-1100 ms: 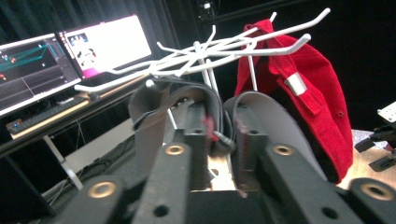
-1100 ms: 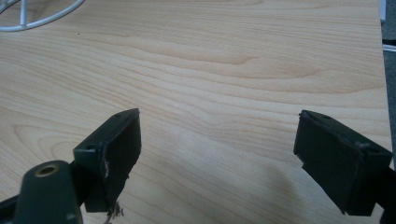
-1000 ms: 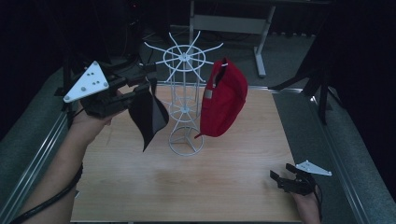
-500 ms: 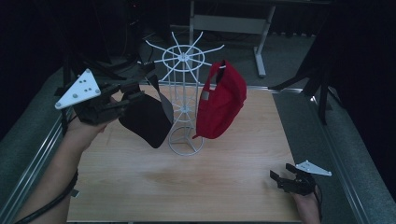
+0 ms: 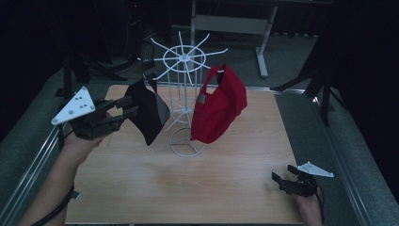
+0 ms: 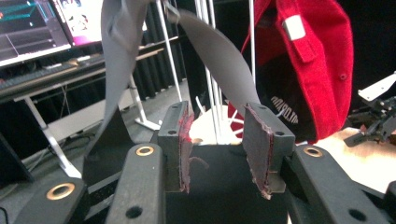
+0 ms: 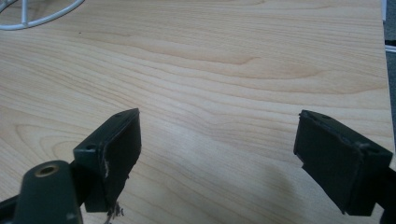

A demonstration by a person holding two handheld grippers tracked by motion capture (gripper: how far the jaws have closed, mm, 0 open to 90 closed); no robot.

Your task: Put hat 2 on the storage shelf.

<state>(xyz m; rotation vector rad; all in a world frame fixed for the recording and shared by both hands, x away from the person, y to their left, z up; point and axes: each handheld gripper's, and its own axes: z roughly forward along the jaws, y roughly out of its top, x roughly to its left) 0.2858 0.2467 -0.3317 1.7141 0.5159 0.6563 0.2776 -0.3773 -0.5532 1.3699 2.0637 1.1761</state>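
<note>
Left gripper point(image 5: 123, 109) fingers part-open, just loosened, black cap point(image 5: 148, 113) between them, hung on wire rack point(image 5: 185, 101). Right gripper point(image 5: 278, 178) wide open, empty.

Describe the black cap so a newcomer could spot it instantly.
Find the white wire rack standing mid-table. Two caps hang from it: the black cap is on its left side, right beside the left gripper. Its neighbour on the right is the red cap.

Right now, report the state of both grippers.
Left gripper: open, jaws just opened a little; edge of the black cap between them, not pressed.
Right gripper: open, empty, above the table.
</note>
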